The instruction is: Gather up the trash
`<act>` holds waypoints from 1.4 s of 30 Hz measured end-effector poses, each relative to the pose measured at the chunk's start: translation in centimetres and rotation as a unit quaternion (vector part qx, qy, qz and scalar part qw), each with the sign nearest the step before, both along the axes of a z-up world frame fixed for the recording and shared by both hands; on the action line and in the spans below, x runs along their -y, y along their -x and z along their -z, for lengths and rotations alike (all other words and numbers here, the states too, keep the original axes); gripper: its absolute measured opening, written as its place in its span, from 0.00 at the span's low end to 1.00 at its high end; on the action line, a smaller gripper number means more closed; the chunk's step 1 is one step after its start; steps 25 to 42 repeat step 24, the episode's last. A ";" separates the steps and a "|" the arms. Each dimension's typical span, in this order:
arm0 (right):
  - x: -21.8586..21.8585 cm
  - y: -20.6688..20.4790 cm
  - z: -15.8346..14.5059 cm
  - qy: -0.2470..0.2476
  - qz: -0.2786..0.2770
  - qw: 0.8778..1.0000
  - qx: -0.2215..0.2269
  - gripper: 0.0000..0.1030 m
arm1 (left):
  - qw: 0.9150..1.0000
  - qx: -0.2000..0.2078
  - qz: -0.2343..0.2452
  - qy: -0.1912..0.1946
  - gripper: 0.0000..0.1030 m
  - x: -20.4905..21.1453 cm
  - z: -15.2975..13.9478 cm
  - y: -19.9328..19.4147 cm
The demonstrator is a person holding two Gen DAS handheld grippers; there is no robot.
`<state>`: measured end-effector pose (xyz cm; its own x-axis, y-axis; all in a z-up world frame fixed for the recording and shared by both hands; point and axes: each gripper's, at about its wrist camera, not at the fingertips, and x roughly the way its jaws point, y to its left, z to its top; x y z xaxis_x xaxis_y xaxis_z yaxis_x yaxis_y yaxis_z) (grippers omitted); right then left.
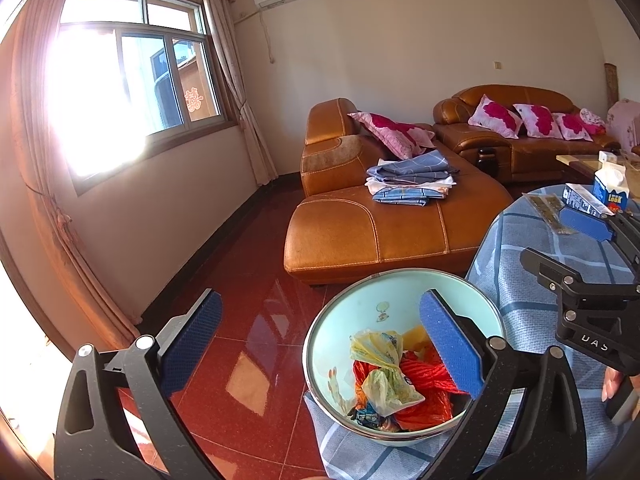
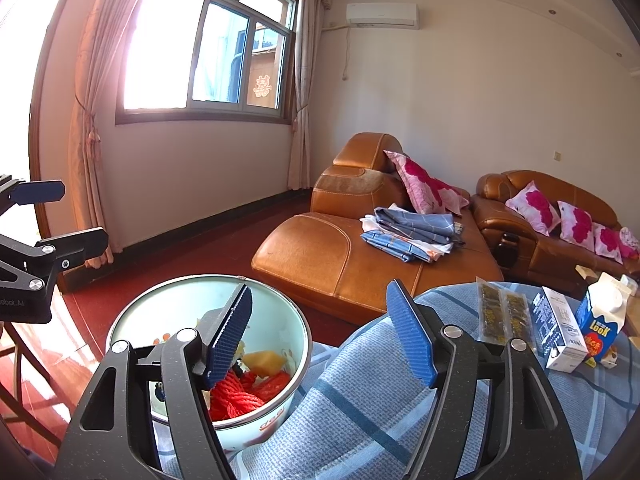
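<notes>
Two hand-held grippers above a basin of trash on a cloth-covered table.

Nearest, the left gripper [image 1: 320,344] and right gripper [image 2: 320,336] both stand with jaws wide and nothing between the pads. Below them the pale basin [image 2: 296,336] sits at the table's edge, holding red netting [image 1: 424,376] and crumpled wrappers [image 1: 380,364]. Farther right on the checked tablecloth [image 2: 380,400] lie a dark snack packet [image 2: 504,316], a small box [image 2: 560,332] and a blue carton [image 2: 602,320]. Behind stands an orange sofa [image 2: 320,252].
</notes>
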<state>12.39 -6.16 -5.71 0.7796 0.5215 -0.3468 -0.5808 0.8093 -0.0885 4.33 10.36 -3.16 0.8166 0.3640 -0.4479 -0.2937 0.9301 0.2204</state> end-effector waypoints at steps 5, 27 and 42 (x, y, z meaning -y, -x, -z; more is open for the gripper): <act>0.0 0.0 0.0 0.001 0.000 1.000 0.000 0.68 | 1.000 -0.008 0.003 0.014 0.94 0.0 0.3 -0.1; 4.4 -2.0 -0.5 0.001 0.053 0.997 -0.056 0.80 | 1.000 -0.004 0.007 0.013 0.94 -0.2 -1.0 0.6; 4.4 -2.0 -0.5 0.001 0.053 0.997 -0.056 0.80 | 1.000 -0.004 0.007 0.013 0.94 -0.2 -1.0 0.6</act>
